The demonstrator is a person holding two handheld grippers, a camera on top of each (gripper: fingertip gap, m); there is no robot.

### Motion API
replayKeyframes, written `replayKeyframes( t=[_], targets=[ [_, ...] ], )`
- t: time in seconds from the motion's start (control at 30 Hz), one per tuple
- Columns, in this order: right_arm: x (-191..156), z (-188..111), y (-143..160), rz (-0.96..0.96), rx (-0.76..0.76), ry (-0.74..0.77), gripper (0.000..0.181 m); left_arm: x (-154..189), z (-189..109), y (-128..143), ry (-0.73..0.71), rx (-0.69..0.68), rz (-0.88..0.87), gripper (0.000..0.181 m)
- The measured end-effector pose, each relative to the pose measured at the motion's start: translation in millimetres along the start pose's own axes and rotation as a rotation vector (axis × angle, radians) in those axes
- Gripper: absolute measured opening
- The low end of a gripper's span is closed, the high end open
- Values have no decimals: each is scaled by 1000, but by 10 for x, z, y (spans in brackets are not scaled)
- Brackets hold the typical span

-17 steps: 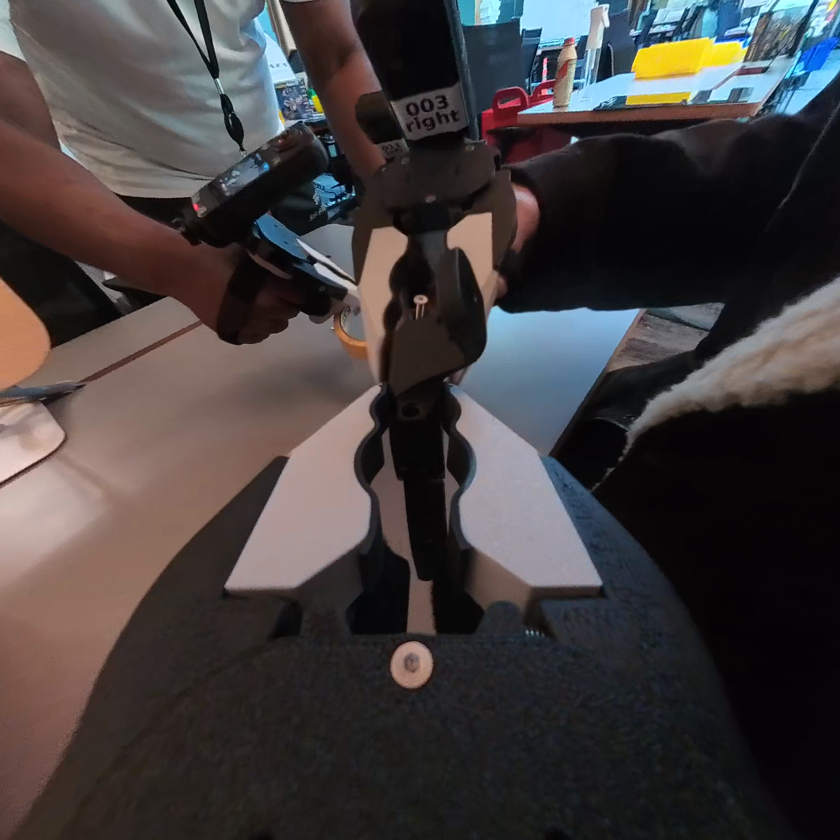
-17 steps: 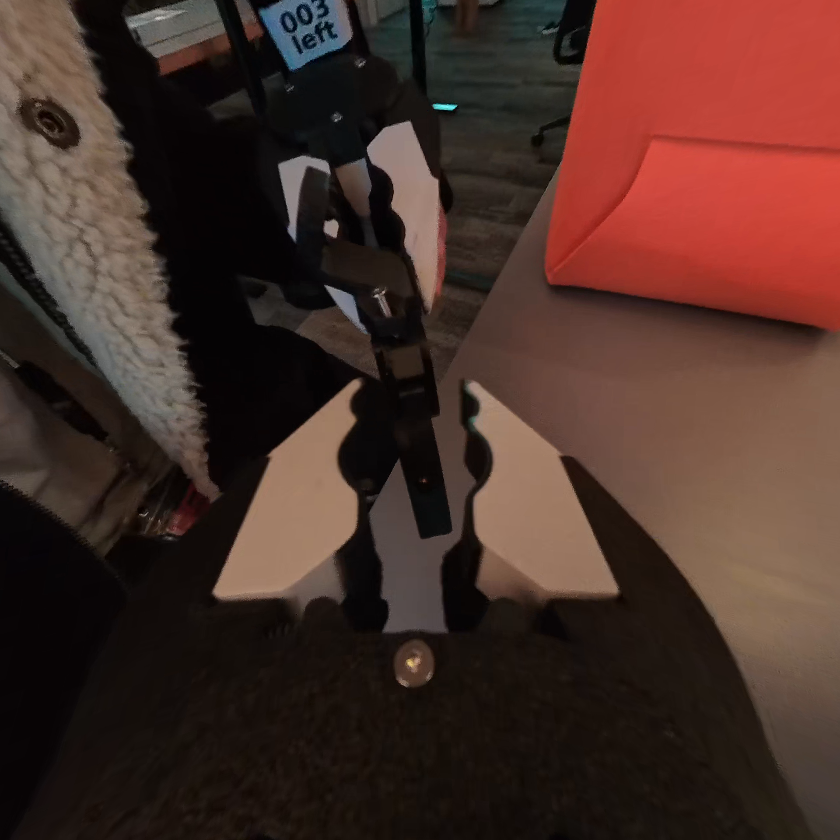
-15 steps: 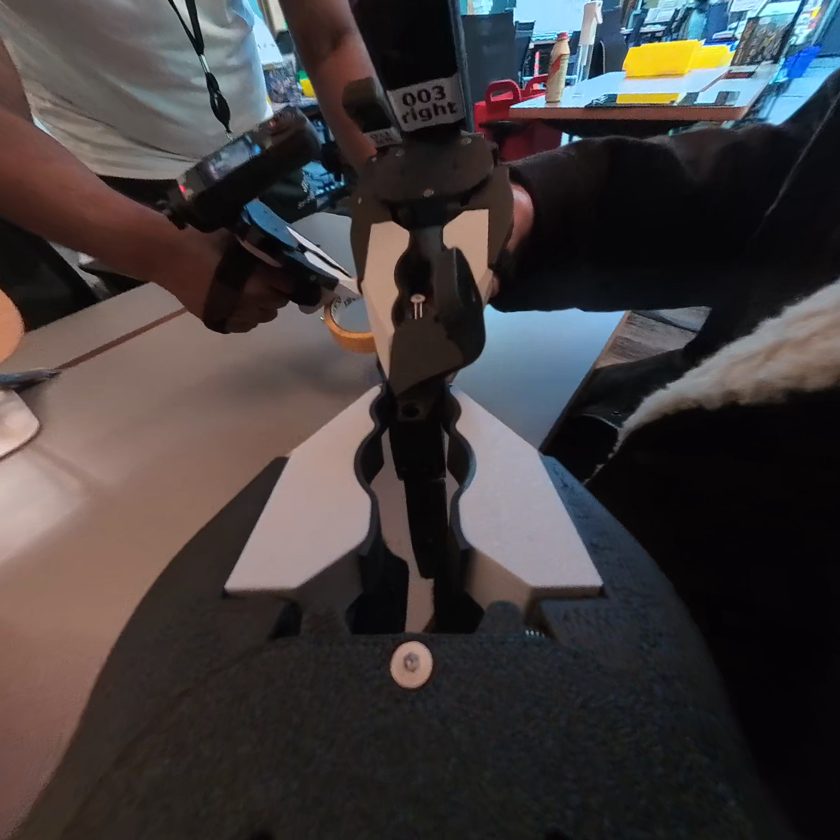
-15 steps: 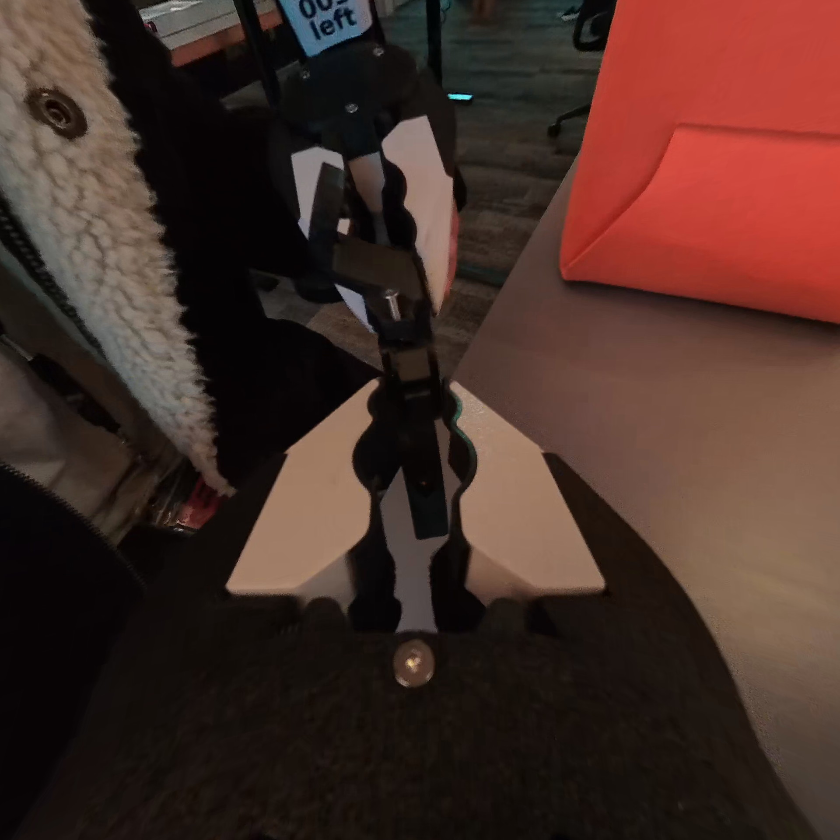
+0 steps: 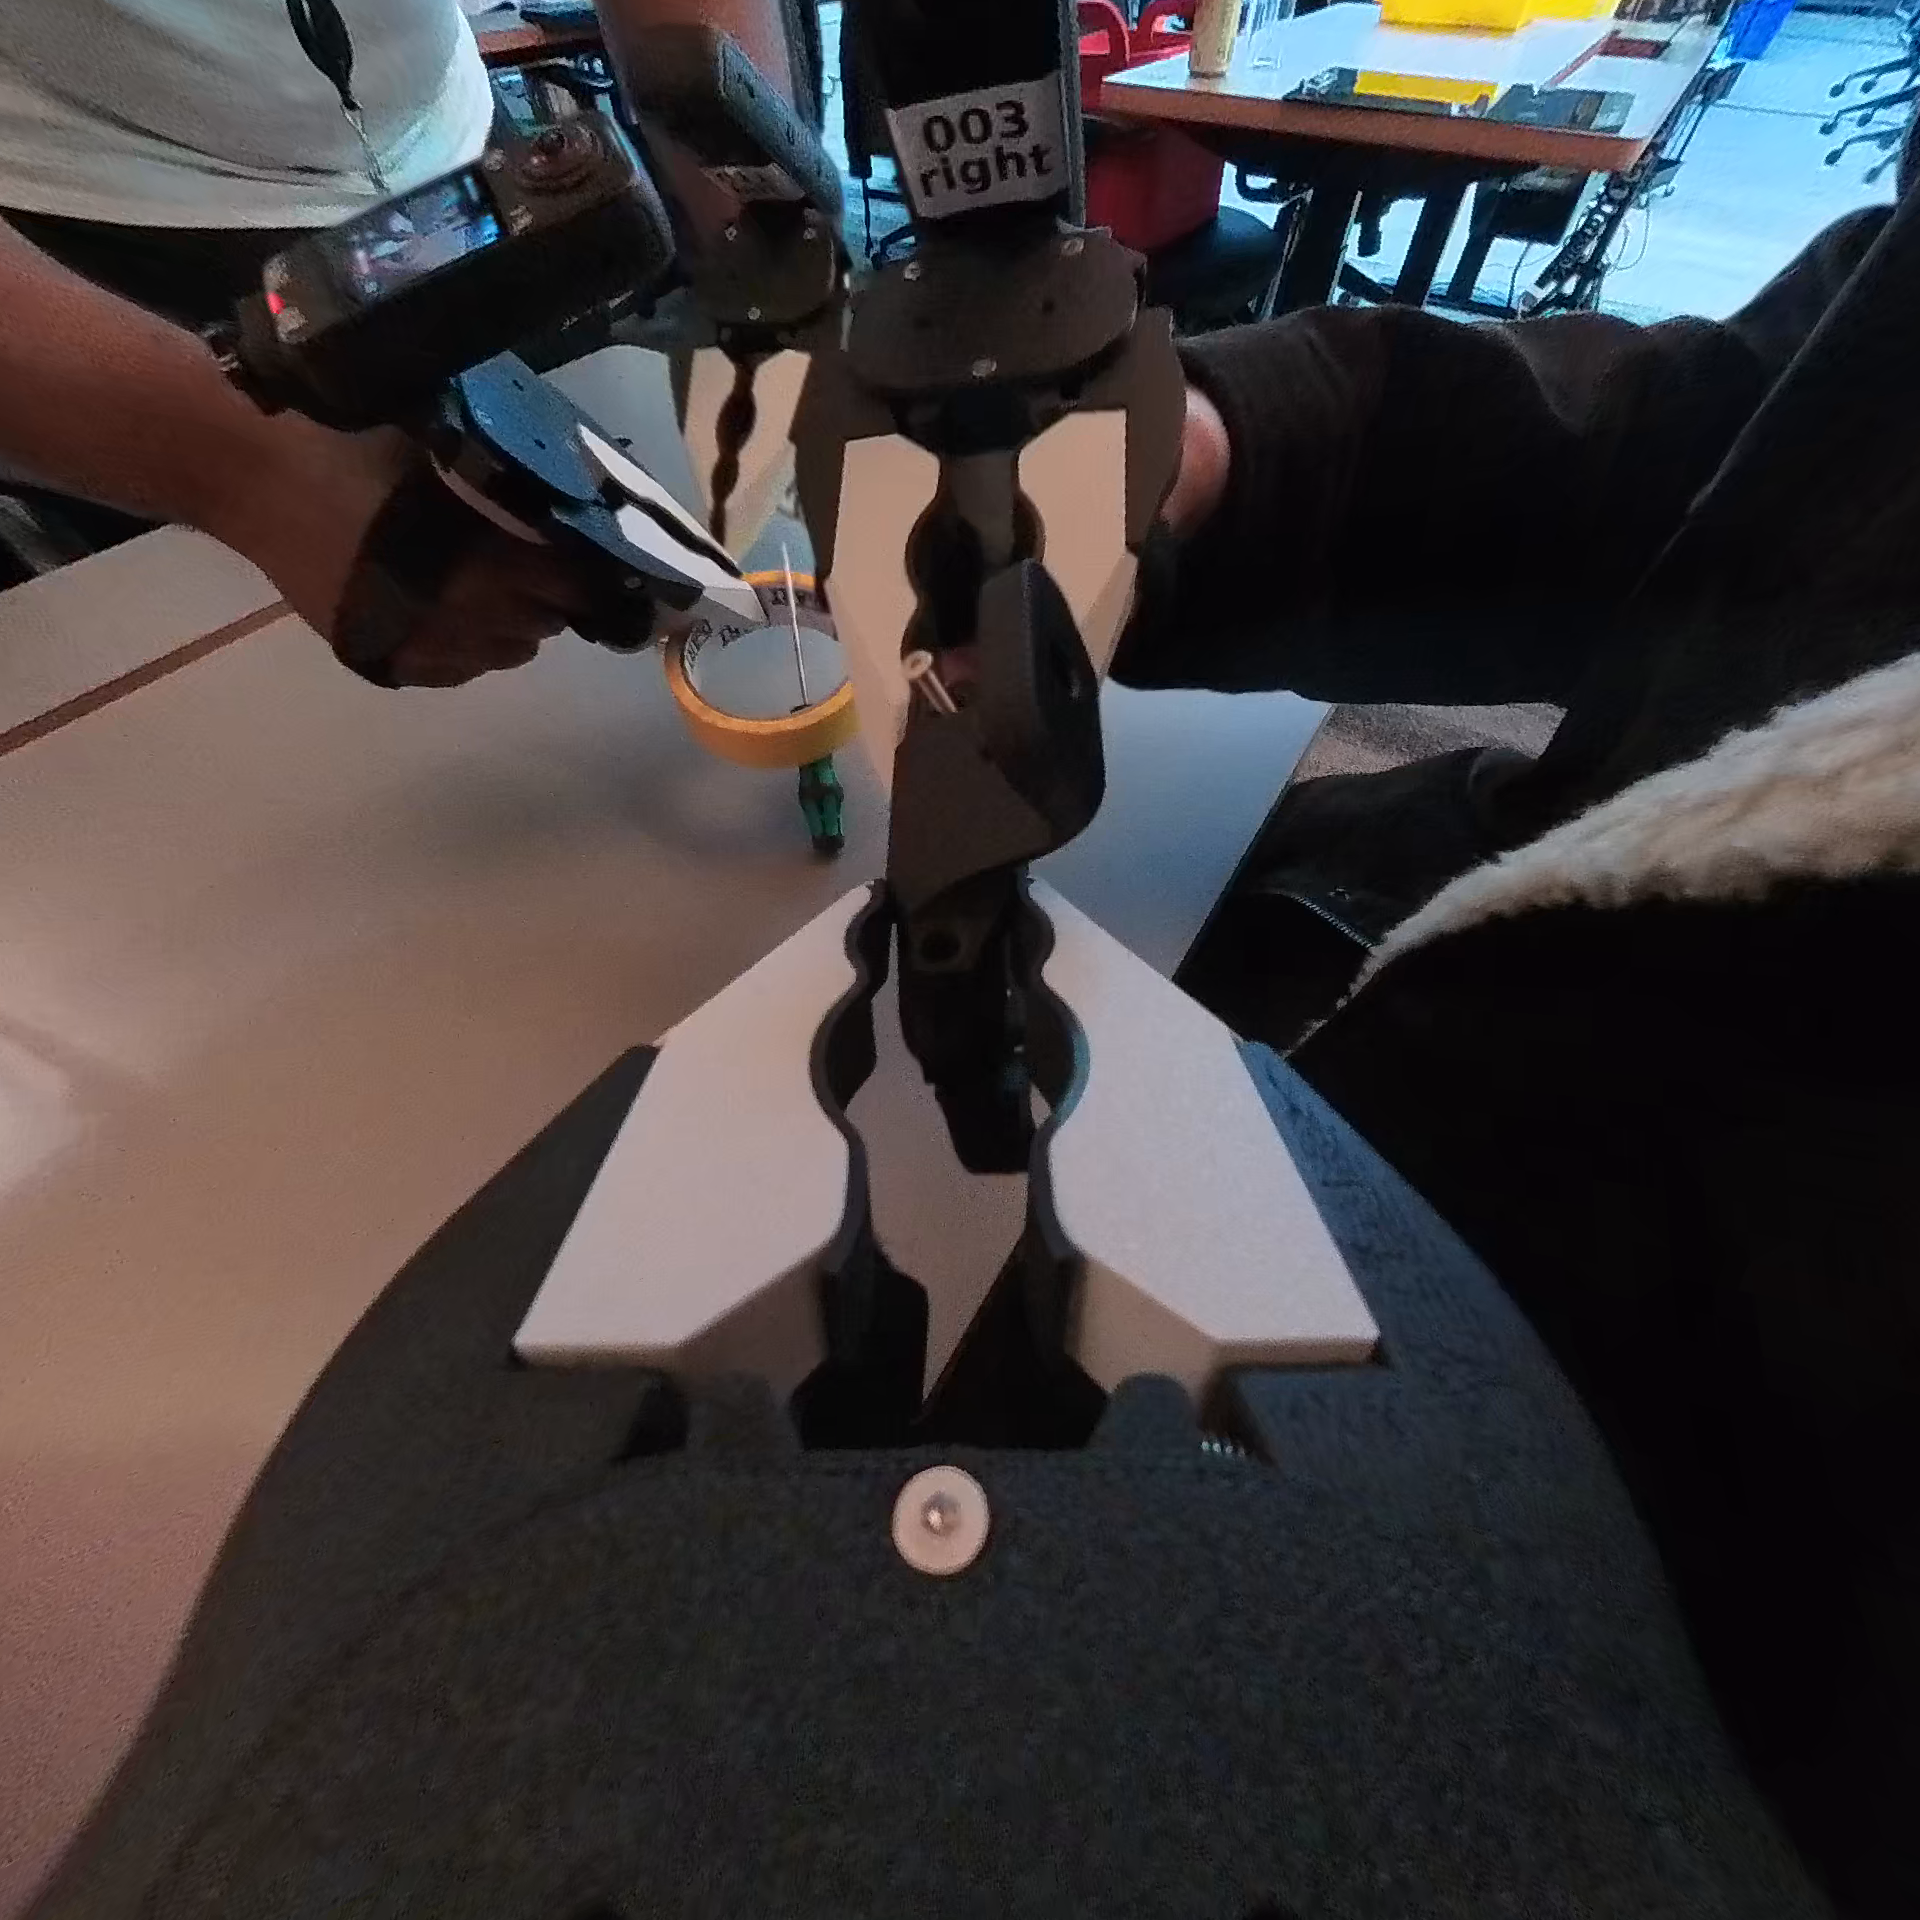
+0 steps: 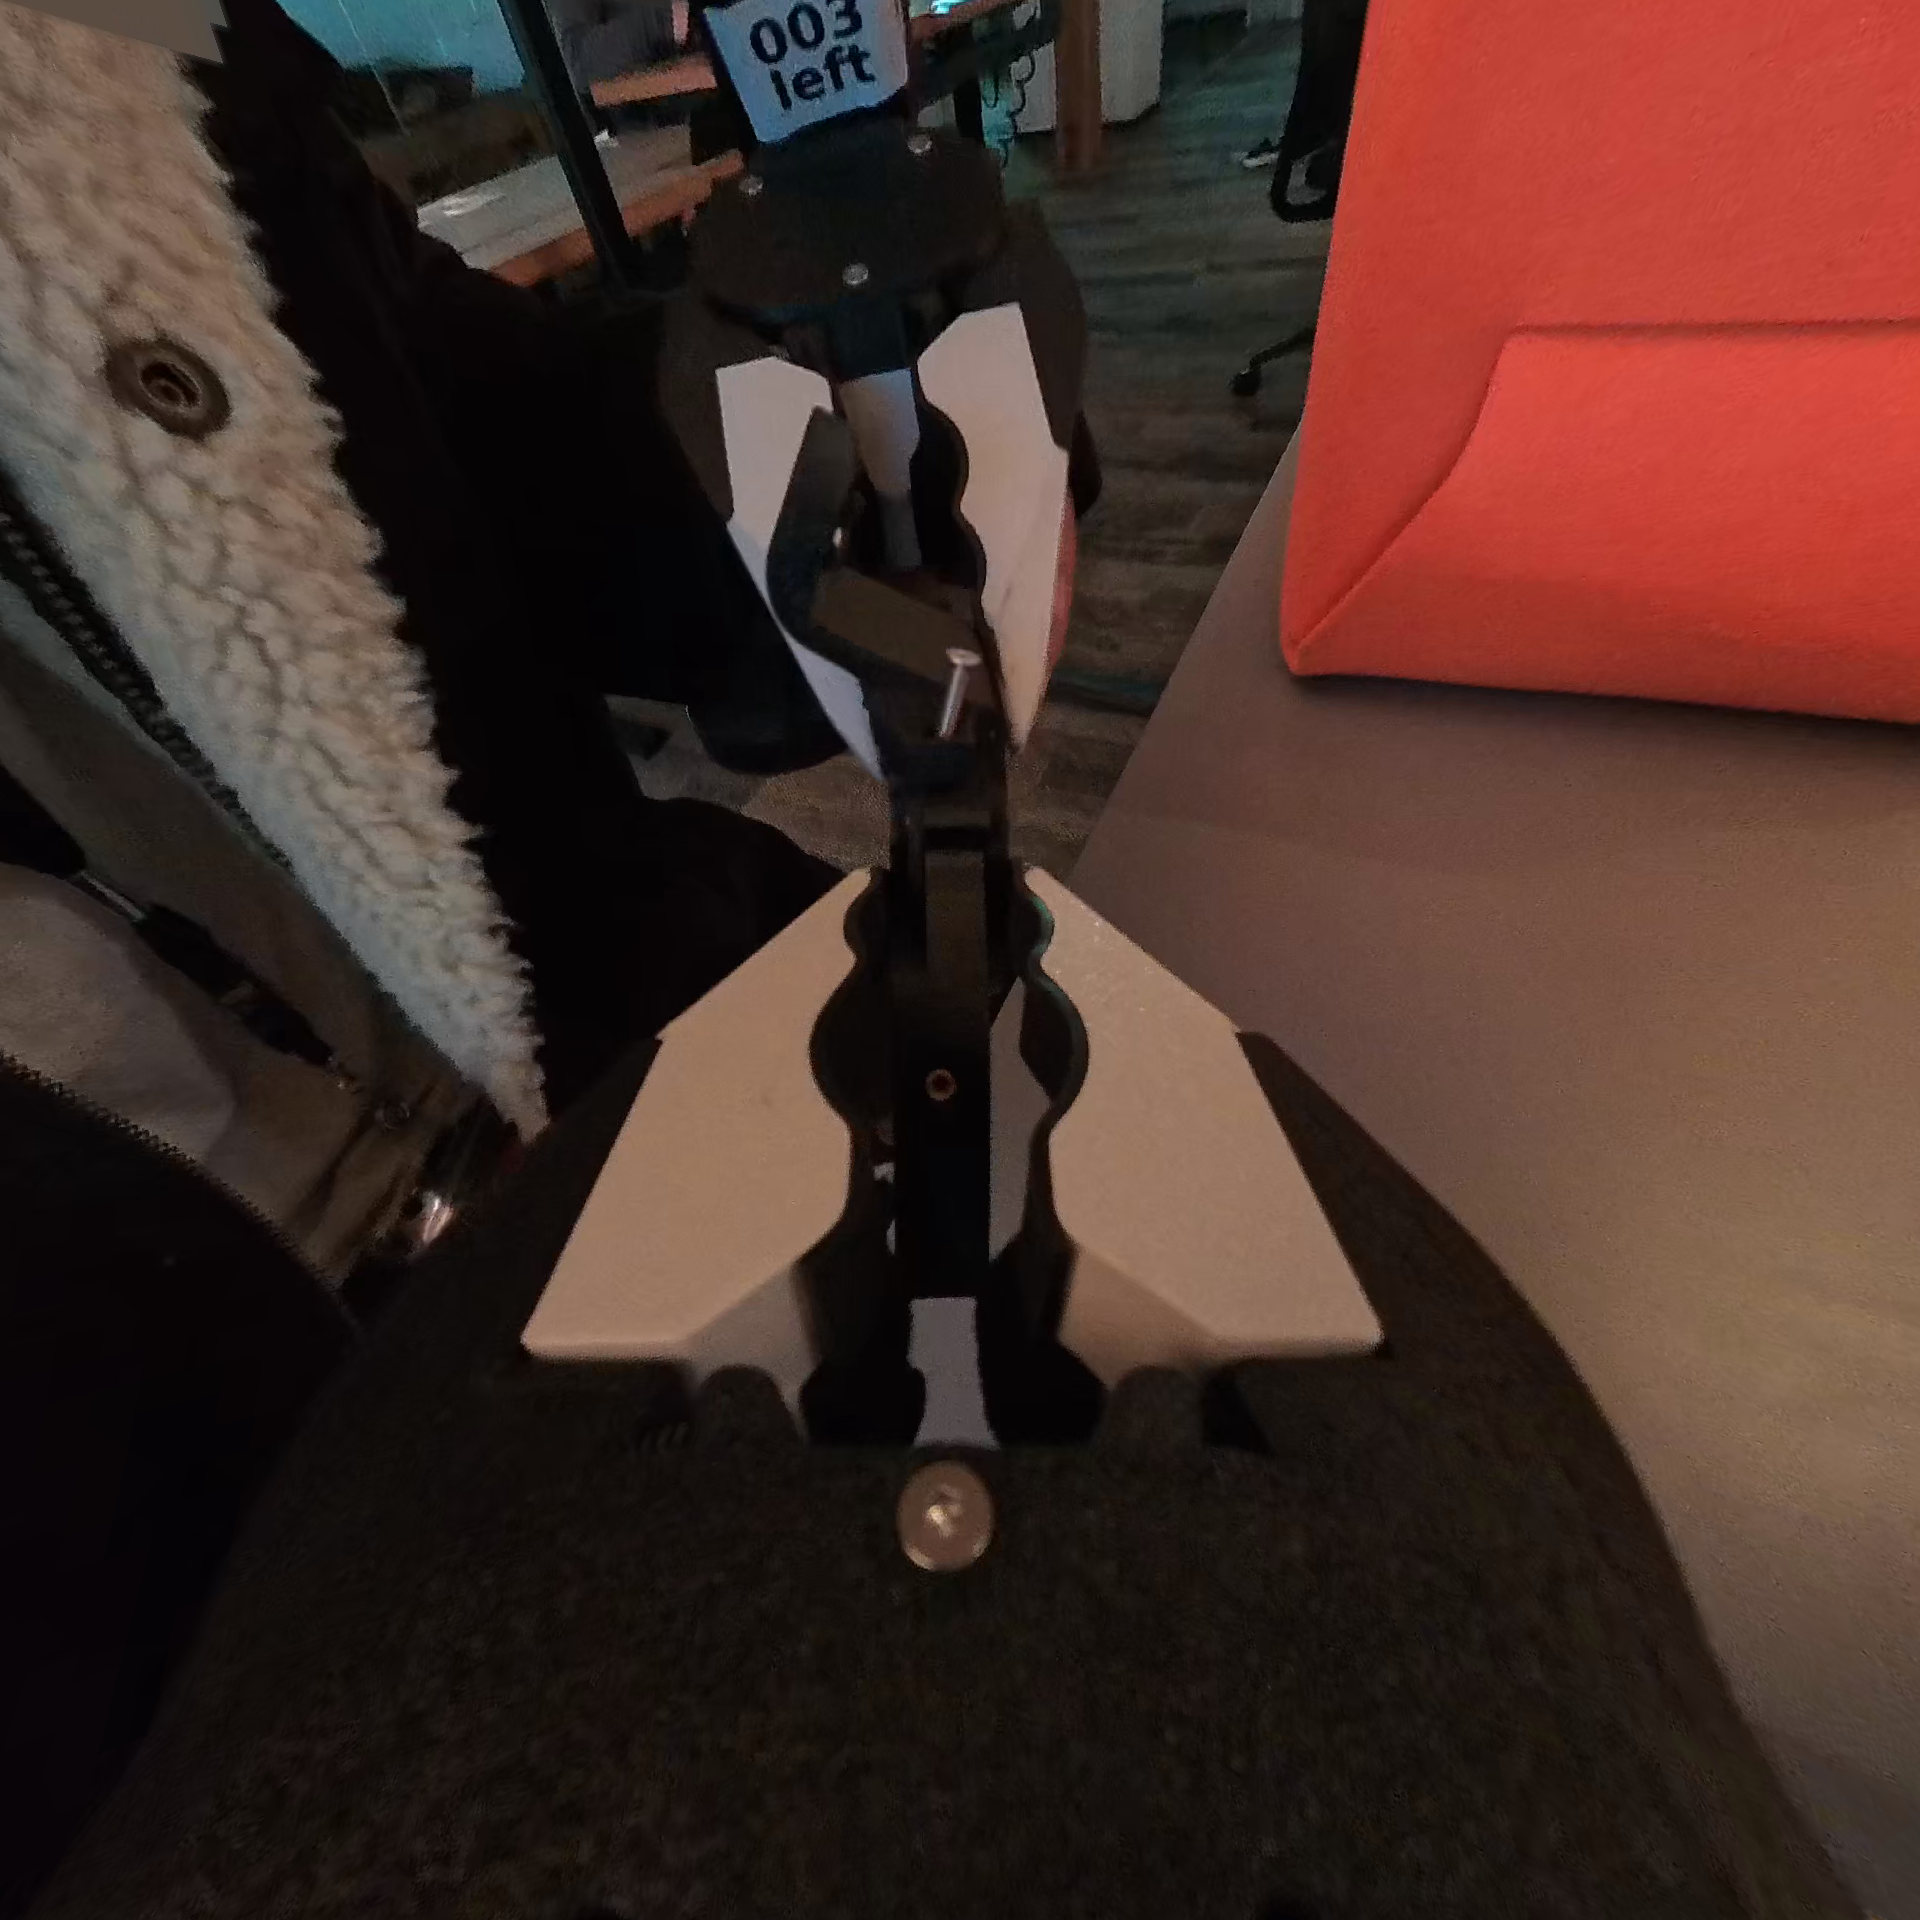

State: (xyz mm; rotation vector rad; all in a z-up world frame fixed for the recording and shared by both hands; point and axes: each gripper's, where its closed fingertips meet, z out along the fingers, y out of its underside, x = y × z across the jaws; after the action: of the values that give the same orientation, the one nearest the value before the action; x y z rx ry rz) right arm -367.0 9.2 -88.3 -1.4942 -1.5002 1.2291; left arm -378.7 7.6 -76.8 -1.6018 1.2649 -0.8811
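Left gripper: my fingers are closed on the near end of a black jointed bracket, which fills the gap at the tips; I hold it in the air off the table edge.

Right gripper: it faces the left one head-on and is clamped on the other end of the same bracket. In its own view a long black bar of the bracket runs down between my white fingers.

Bracket: it spans from one gripper to the other, bent at a chunky middle block, and touches nothing but the two sets of fingers.

Bolt: a small silver one stands out of the bracket's middle joint, between the two grippers, with most of its shank showing. I cannot tell how deep it sits.

Table: grey, below and to the left of the left gripper.

Tape roll: yellow, lying flat on the table just beyond the bracket.

Screwdriver: green handle at the near side of the roll, with its thin shaft crossing the roll's opening.

Other person's hand: it holds a third gripper whose tip is at the rim of the tape roll.

Orange bag: on the table, well apart from the right gripper.

Fleece-lined coat: close on the other side.
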Motion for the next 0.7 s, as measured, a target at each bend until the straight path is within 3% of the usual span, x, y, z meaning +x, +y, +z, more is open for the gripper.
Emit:
replayKeyframes(
  t=[0.7],
  targets=[
    [-65, -83, -129, 109, 196, -65, 20, 70, 38, -79, 96, 12, -121, 23]
  ],
)
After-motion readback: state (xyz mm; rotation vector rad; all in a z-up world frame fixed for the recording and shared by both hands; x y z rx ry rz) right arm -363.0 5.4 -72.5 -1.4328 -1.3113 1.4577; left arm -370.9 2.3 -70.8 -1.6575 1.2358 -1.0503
